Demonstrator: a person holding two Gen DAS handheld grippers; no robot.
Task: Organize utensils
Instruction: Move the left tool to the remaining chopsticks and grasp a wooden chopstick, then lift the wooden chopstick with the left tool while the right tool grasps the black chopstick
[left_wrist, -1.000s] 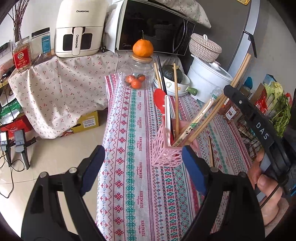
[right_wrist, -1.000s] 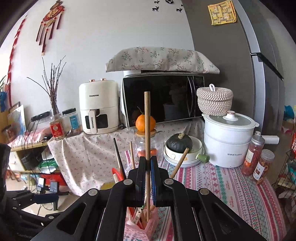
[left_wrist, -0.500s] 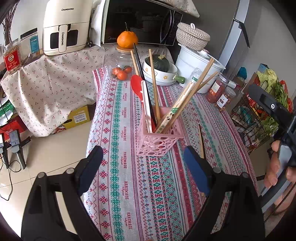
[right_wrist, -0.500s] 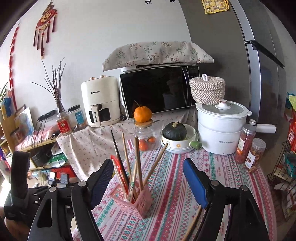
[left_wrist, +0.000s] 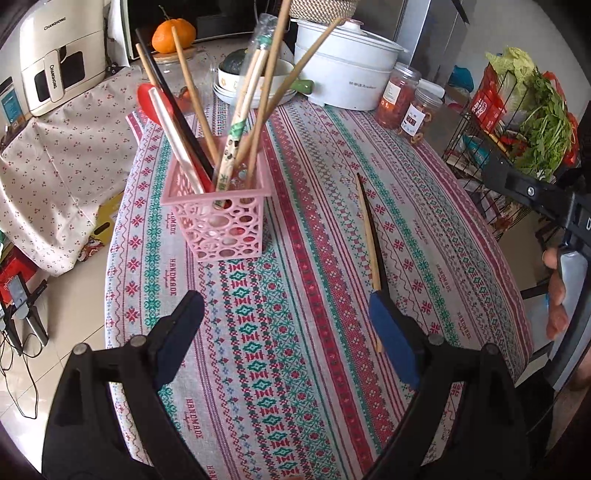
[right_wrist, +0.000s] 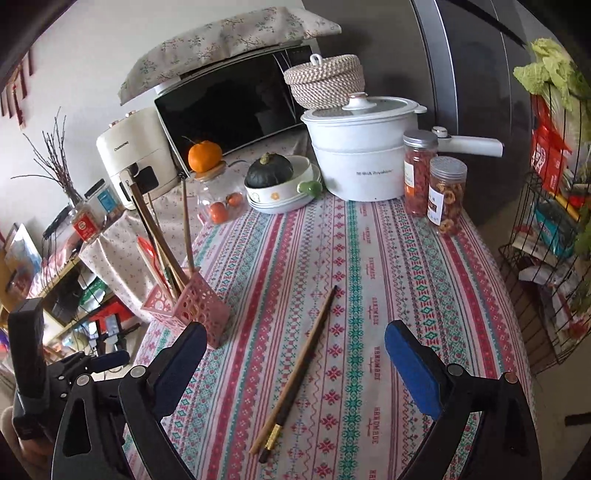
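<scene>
Two chopsticks left on the table as both grippers hang empty above the cloth

The right gripper (right_wrist: 291, 365), jaws widening and holding nothing, hangs over the last pair of chopsticks (right_wrist: 301, 363), which lie side by side on the striped tablecloth (right_wrist: 369, 258), well apart from the pink utensil basket (left_wrist: 218, 214). The left gripper (left_wrist: 284, 328) is also wide open and empty, its right-side fingertip (left_wrist: 391, 332) over the pair's near end. The basket is already crowded with chopsticks and a red spatula (left_wrist: 155, 101) leaning outward. The risks, as they appear: the thin sticks may roll or split apart under closing pads so that only one lifts, and a careless insertion could knock the leaning utensils or tip the light basket.
</scene>
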